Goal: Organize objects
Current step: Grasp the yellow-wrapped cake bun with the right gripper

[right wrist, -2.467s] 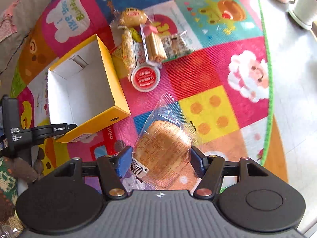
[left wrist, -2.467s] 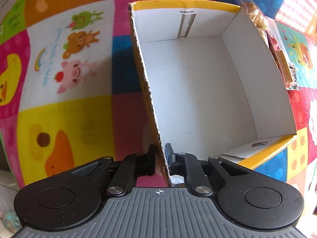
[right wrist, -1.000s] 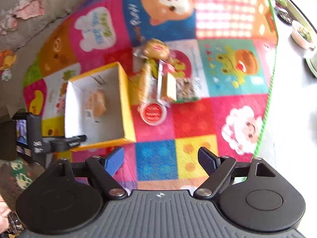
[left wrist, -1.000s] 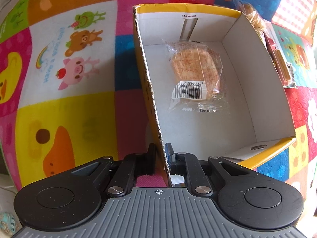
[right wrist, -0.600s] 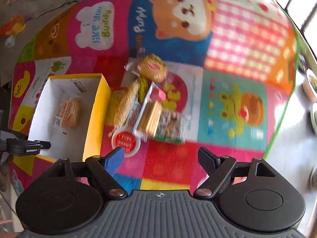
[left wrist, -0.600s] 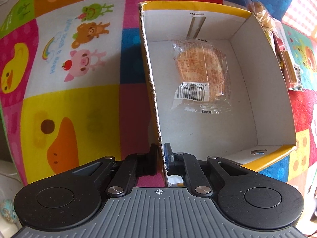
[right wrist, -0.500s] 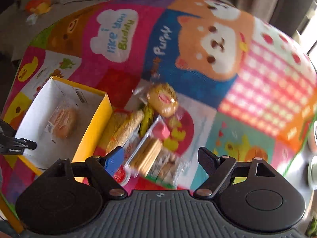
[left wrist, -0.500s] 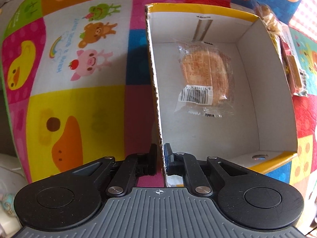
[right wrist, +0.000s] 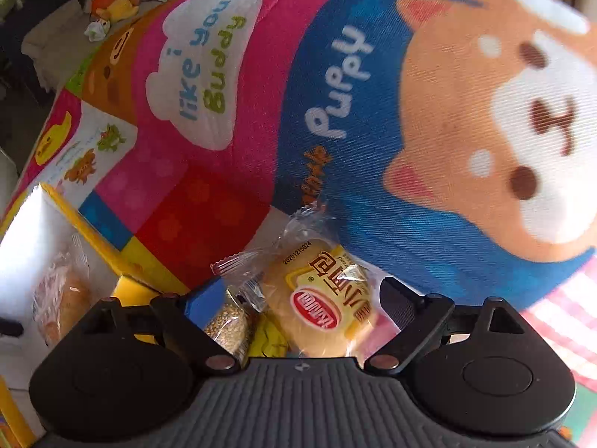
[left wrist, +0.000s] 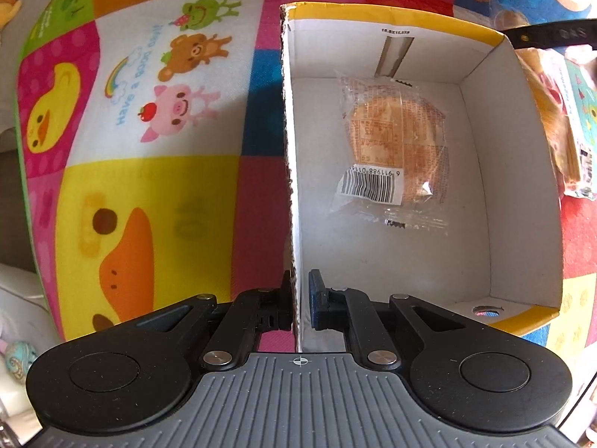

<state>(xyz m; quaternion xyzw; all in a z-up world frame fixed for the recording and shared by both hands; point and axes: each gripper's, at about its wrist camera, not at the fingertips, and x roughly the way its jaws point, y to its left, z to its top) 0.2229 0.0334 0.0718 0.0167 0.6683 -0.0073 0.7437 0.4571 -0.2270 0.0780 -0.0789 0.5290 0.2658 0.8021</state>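
A yellow cardboard box (left wrist: 485,201) with white inside stands on the play mat. One wrapped round bun (left wrist: 395,145) lies on its floor. My left gripper (left wrist: 298,298) is shut on the box's near left wall. My right gripper (right wrist: 300,293) is open and low over the snack pile, with a yellow wrapped cake (right wrist: 321,302) between its fingers, untouched. A sesame stick packet (right wrist: 229,326) lies by the right gripper's left finger. The box's corner (right wrist: 93,246) and the bun (right wrist: 63,298) show at the left of the right wrist view.
The colourful cartoon play mat (left wrist: 149,112) spreads all around. More wrapped snacks (left wrist: 559,142) lie just outside the box's right wall, where part of the right gripper (left wrist: 552,33) shows. Plush toys (right wrist: 115,5) sit past the mat's far edge.
The bun went from my right gripper into the box. My right gripper opened, swung away from the box and came down low over the yellow cake. My left gripper kept its hold on the wall.
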